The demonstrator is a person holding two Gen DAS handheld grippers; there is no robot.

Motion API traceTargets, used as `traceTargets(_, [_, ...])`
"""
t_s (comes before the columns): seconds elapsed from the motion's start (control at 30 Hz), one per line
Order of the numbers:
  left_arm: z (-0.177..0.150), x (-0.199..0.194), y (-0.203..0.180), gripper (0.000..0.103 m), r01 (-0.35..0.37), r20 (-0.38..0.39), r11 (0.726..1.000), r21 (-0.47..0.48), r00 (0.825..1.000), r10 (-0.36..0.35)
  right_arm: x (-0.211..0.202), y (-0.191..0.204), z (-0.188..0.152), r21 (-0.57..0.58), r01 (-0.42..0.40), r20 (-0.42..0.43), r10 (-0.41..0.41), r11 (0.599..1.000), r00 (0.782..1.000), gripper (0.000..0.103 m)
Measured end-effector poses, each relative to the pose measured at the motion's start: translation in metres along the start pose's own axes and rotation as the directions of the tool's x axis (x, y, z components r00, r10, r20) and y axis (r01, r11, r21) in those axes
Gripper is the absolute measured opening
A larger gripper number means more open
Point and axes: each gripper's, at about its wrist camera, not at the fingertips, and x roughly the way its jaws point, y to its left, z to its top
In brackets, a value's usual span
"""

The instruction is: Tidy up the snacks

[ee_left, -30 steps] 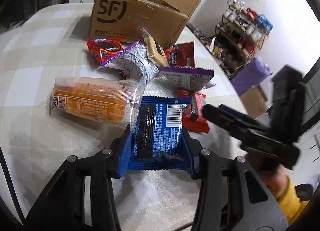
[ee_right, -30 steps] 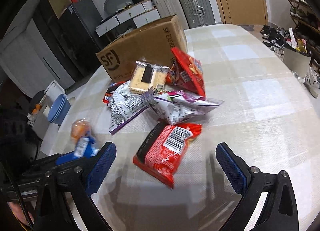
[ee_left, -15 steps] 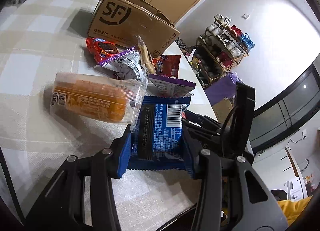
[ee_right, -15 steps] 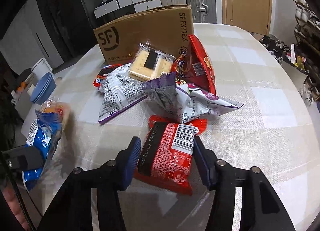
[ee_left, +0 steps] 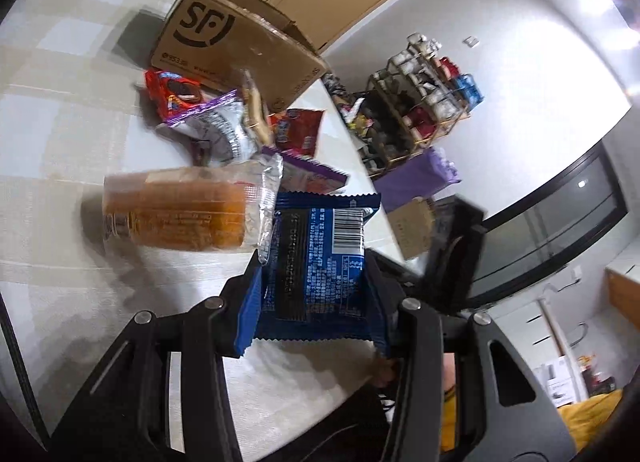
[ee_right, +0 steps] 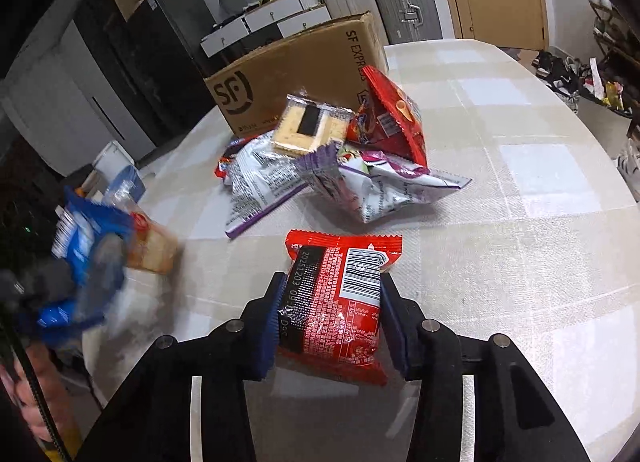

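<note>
My left gripper (ee_left: 314, 282) pinches a blue foil snack packet (ee_left: 320, 258); my right gripper (ee_right: 330, 318) is closing, pads pressing a red foil snack packet (ee_right: 340, 298) near the brown cardboard box (ee_right: 296, 74).

Red snack packet (ee_right: 336, 302), lower centre: glossy plastic film, crinkled. Blue packet (ee_left: 316, 262): same shiny film. Cardboard box (ee_right: 296, 74), upper centre: matt brown paperboard. Tablecloth (ee_right: 500, 222): matt woven cloth. Gripper pads (ee_right: 270, 326): ribbed blue rubber.
</note>
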Motion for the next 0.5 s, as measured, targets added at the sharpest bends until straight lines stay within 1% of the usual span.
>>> traceTargets(0.03, [0.001,-0.002,-0.001,0.041,0.008,0.008,1.0,-0.005,1.0,-0.008,0.0,0.0,-0.001,0.006,-0.011,-0.001,0.011,1.0,1.0,0.045])
traceTargets(0.17, [0.003,-0.01,-0.014,0.041,-0.018,0.03,0.999,0.028,0.999,0.018,-0.001,0.0,-0.003,0.006,-0.019,0.0,0.019,1.0,1.0,0.045])
traceTargets(0.33, [0.008,-0.026,-0.03,0.042,-0.023,0.068,0.998,0.06,0.997,0.019,-0.001,0.0,-0.003,0.007,-0.033,0.0,0.033,0.999,0.999,0.045])
traceTargets(0.4, [0.013,-0.034,-0.03,0.042,-0.012,0.091,0.999,0.044,0.996,0.008,-0.001,0.0,-0.004,0.008,-0.037,0.0,0.037,0.999,0.999,0.045])
traceTargets(0.5, [0.023,-0.038,-0.02,0.042,0.031,0.094,0.999,-0.015,0.995,-0.03,-0.001,0.0,-0.004,0.004,-0.036,0.001,0.036,0.999,0.999,0.045])
